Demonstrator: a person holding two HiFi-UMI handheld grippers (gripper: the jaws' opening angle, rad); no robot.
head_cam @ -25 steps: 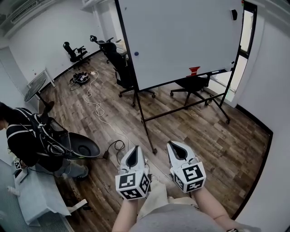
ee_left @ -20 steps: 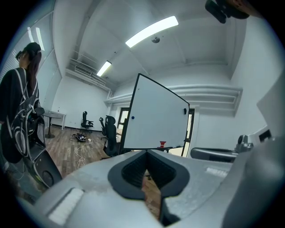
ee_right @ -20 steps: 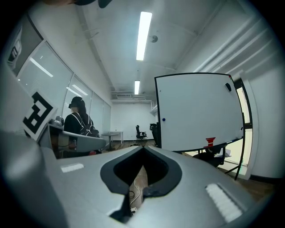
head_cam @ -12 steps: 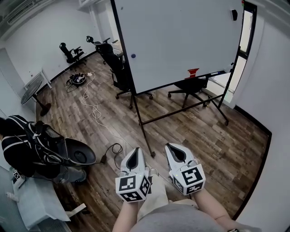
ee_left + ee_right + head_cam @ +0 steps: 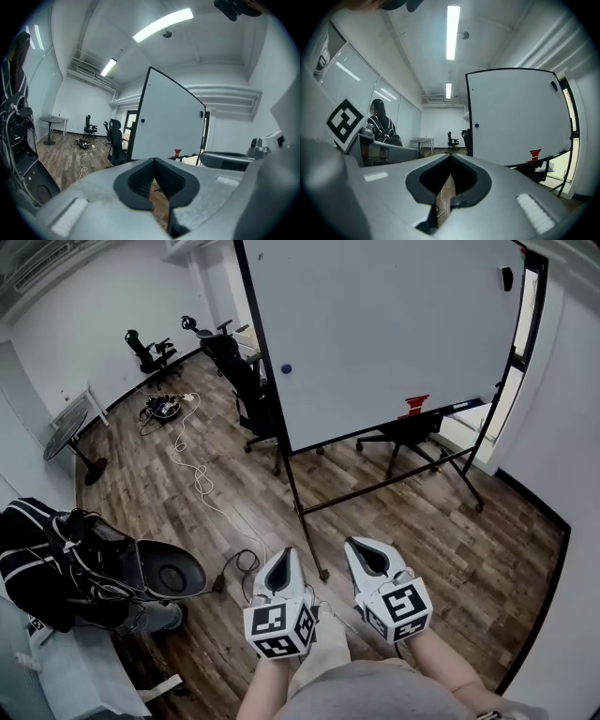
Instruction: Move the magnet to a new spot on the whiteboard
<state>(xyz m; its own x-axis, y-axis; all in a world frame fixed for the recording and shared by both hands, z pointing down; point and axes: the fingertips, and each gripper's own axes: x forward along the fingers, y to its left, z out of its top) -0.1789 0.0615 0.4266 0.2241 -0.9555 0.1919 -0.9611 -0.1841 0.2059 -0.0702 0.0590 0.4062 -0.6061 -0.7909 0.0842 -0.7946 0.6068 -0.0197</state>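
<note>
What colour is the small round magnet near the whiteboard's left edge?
Dark blue. The magnet shows best in the head view.

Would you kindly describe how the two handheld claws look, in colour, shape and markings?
The left claw and right claw match: light grey tapered shells, each with a black-lined teardrop opening towards the tip and a white cube bearing black square markers at the rear. The forearms behind them are bare, no sleeves showing.
</note>
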